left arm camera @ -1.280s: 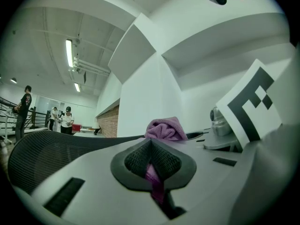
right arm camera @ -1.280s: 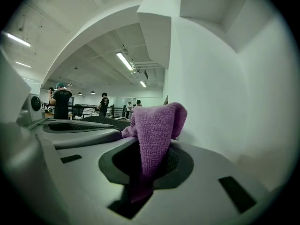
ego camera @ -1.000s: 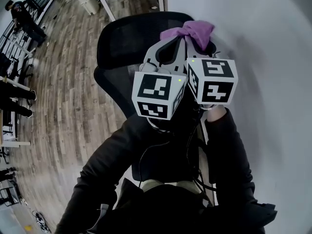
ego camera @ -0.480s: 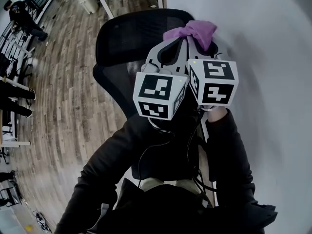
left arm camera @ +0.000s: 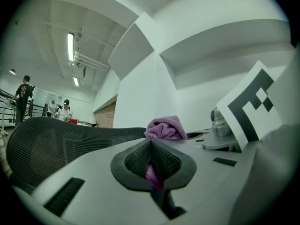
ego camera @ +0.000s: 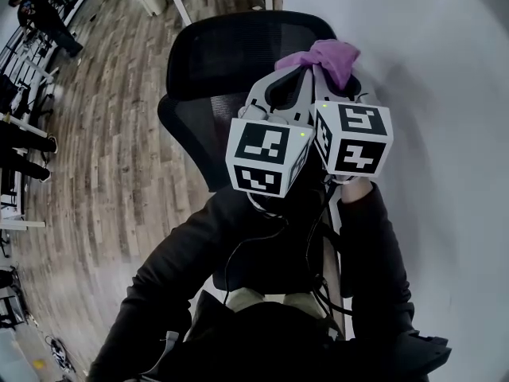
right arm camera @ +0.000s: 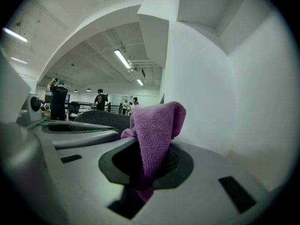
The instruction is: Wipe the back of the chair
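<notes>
Chair back (ego camera: 215, 62) and both grippers sit slightly further right in the head view than a second ago, all by about the same amount, so the tools have barely travelled along the chair; a person far off on the wooden floor (ego camera: 103, 157) has also shifted. The black mesh back stands against a white wall (ego camera: 445, 134), its top rim facing the holder. Left gripper (ego camera: 298, 72) and right gripper (ego camera: 324, 76) are held side by side, marker cubes nearly touching, both aimed at the back's upper right corner. Purple cloth (ego camera: 324, 56) is bunched there, over or just above the rim; contact with the mesh cannot be confirmed. Right gripper view: jaws clamped on the cloth, which stands up in a fold past the tips. Left gripper view: jaws drawn together with a sliver of purple pinched low between the pads. Judgement: the wipe is only starting at this corner, and most of the mesh is not yet covered.
</notes>
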### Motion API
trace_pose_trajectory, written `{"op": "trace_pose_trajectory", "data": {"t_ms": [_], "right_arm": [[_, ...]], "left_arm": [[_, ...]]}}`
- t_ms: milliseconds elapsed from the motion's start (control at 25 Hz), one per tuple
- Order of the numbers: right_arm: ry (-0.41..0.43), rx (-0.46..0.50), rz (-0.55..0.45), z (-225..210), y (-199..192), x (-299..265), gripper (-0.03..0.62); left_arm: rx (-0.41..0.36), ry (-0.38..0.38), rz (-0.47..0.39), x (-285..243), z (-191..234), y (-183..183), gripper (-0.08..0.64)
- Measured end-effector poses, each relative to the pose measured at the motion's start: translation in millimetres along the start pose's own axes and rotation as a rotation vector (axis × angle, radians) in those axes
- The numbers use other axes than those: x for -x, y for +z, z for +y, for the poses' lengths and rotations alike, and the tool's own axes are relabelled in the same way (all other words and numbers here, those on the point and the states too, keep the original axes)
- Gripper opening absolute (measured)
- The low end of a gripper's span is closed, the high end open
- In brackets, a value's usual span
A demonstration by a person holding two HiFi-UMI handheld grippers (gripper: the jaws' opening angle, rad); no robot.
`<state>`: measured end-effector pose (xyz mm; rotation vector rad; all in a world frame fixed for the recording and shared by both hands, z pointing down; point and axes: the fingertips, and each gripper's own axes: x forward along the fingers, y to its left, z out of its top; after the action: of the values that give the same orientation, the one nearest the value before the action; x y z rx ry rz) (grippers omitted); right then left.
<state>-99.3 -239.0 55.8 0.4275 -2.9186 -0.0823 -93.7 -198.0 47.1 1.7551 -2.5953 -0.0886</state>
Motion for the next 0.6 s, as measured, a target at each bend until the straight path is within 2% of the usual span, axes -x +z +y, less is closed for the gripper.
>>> {"op": "trace_pose_trajectory", "data": {"t_ms": [600], "right_arm": [[0.026,0.036,0.021,17,-5,-32,0.069]], "left_arm": [[0.018,0.027,0.012,-5,34,-11,0.008]]}}
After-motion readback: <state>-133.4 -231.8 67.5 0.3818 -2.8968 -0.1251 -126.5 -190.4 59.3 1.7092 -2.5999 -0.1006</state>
